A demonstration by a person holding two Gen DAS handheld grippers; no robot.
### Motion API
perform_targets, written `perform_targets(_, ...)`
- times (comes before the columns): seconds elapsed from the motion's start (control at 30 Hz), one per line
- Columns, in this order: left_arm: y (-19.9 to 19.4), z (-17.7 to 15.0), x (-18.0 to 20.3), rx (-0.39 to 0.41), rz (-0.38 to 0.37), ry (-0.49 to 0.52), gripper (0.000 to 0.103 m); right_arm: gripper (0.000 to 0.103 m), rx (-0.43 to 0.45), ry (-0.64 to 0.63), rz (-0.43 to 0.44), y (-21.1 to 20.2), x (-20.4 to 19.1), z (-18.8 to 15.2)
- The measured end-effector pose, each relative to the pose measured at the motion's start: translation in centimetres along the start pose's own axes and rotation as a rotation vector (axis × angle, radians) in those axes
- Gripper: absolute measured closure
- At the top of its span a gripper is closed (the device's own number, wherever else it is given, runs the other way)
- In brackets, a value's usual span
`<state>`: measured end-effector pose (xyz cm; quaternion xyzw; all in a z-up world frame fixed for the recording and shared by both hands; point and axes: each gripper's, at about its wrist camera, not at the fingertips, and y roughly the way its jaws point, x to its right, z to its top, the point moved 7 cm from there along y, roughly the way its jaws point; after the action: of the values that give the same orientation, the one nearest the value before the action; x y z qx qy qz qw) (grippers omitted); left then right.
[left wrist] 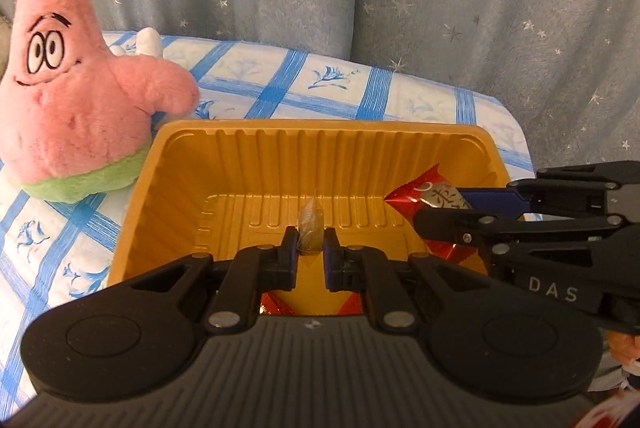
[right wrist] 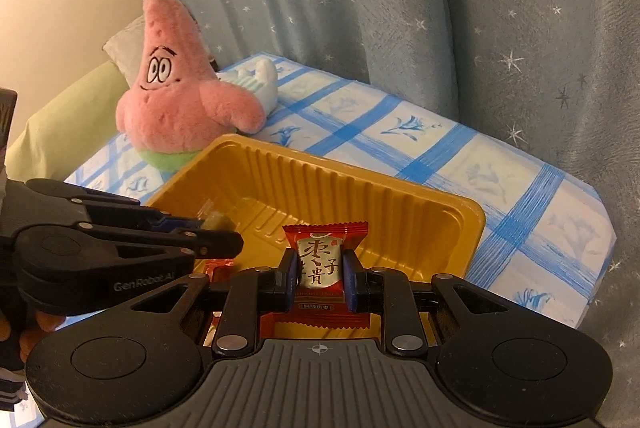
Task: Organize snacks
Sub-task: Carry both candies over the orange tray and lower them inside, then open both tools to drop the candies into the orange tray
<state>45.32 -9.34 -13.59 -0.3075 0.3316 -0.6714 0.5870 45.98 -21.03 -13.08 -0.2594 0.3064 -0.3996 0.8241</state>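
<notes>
Gold plastic tray (left wrist: 486, 148) lies just below both grippers, so the right gripper (right wrist: 320, 270) pinching the red snack packet (right wrist: 322, 260) and the left gripper (left wrist: 311, 250) pinching a small clear-wrapped candy (left wrist: 310, 228) can probably drop them inside.

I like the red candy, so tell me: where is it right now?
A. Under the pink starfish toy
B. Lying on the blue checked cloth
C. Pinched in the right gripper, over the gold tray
C: the right gripper is shut on the red candy, holding it above the gold tray.
</notes>
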Motion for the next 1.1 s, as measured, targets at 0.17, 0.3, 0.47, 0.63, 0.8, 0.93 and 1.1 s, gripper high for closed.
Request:
perform_targets(0.17, 1.0, 0.2, -0.2, -0.015, -0.005, -0.009, 0.091, 0.079, -0.002, 0.009, -0.001, 0.3, 0.2, 0.2)
perform_targets(0.3, 1.3, 0.2, -0.5, -0.018, -0.003, -0.014, 0.089, 0.079, -0.007, 0.022, 0.001, 0.6, 0.4, 0.3)
perform_targets(0.47, 1.0, -0.1, -1.2, -0.022, 0.002, -0.030, 0.088, 0.079, -0.011, 0.023, 0.004, 0.7, 0.5, 0.3)
perform_targets(0.63, 0.4, -0.5, -2.0, -0.018, 0.008, -0.046, 0.087, 0.079, -0.015, 0.026, 0.003, 1.0, 0.5, 0.2)
perform_targets(0.8, -0.4, -1.1, -2.6, -0.013, 0.011, -0.062, 0.085, 0.079, 0.006, 0.017, -0.006, 1.0, 0.3, 0.2)
perform_targets(0.93, -1.1, -1.4, -3.0, -0.005, 0.003, -0.095, 0.071, 0.078, 0.006, 0.028, 0.001, 0.8, 0.2, 0.1)
perform_targets(1.1, -3.1, -2.0, -3.4, 0.022, -0.003, -0.132, 0.070, 0.074, 0.004, 0.025, 0.014, -0.6, -0.1, -0.5)
